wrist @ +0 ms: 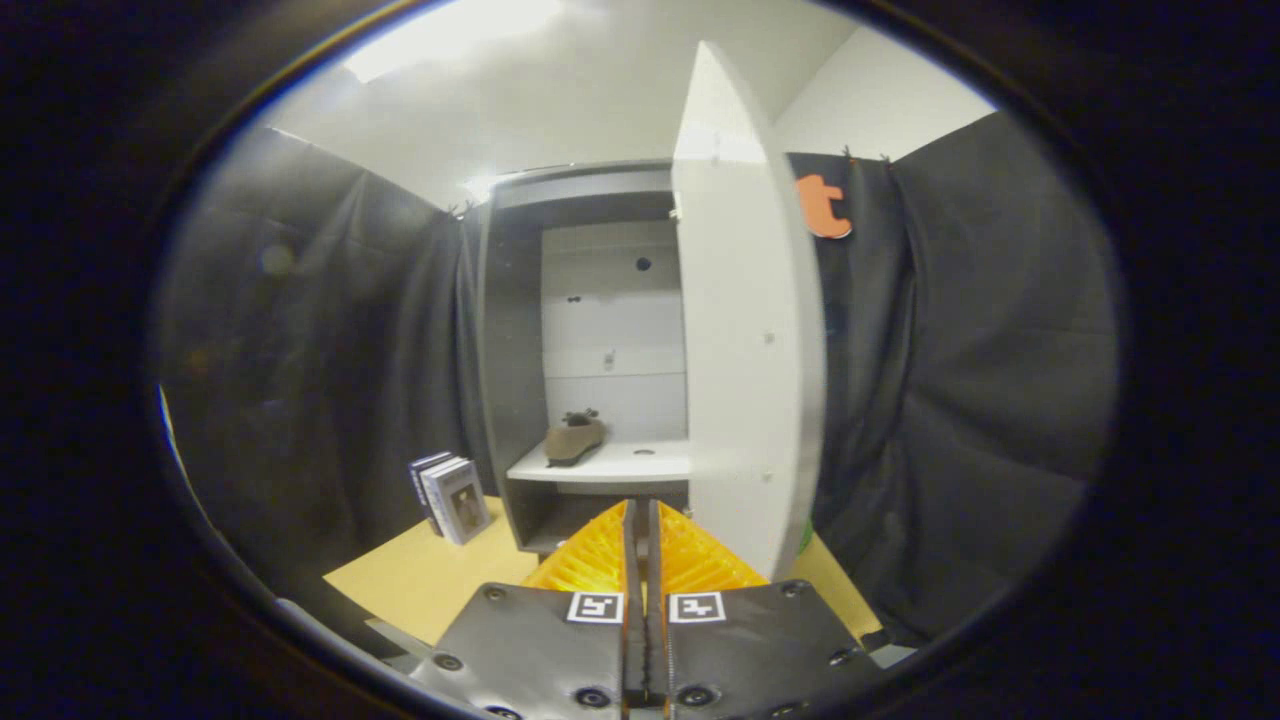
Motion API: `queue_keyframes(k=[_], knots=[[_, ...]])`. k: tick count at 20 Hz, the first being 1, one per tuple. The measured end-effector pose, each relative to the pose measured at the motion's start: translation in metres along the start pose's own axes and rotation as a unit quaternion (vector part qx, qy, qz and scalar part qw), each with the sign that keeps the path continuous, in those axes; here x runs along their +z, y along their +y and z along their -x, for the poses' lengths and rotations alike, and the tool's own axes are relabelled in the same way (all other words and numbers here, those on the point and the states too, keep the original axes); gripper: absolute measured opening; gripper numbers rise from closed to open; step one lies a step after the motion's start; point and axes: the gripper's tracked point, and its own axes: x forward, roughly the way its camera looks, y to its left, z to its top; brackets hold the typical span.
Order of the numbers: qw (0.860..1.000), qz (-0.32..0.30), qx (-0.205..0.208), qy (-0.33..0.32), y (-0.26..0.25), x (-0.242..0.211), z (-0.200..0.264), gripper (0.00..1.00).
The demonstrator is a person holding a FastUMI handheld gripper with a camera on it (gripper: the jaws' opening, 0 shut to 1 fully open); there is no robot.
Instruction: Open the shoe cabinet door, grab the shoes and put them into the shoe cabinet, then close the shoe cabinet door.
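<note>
The claw (641, 520) is shut tight, its two fingers pressed together with nothing between them. Beyond it the shoe cabinet (520, 380) stands on the table (420, 580) with its door (745, 350) swung open. A brown shoe (574, 440) sits on the shelf (620, 464) inside (left side). Some boxes (450, 497) stand just beside the cabinet.

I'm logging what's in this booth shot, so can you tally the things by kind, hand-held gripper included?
Shoe cabinet, door swung open: 1
Shoe on the cabinet's shelf: 1
Small boxes standing on the table beside the cabinet: 2, possibly more
Table: 1
Hand-held gripper, fingers together on nothing: 1
Total: 6
</note>
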Motion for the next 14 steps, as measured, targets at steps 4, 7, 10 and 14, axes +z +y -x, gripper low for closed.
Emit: queue_keyframes(k=[4, 7, 10, 14], knots=[[0.998, 0.001, 0.029, 0.052, 0.048, -0.054, -0.040, 0.03], [0.995, -0.001, 0.038, 0.091, 0.072, -0.099, -0.068, 0.03], [0.989, -0.002, 0.049, 0.139, 0.091, -0.146, -0.088, 0.03], [0.976, 0.007, 0.056, 0.209, 0.119, -0.219, -0.121, 0.12]])
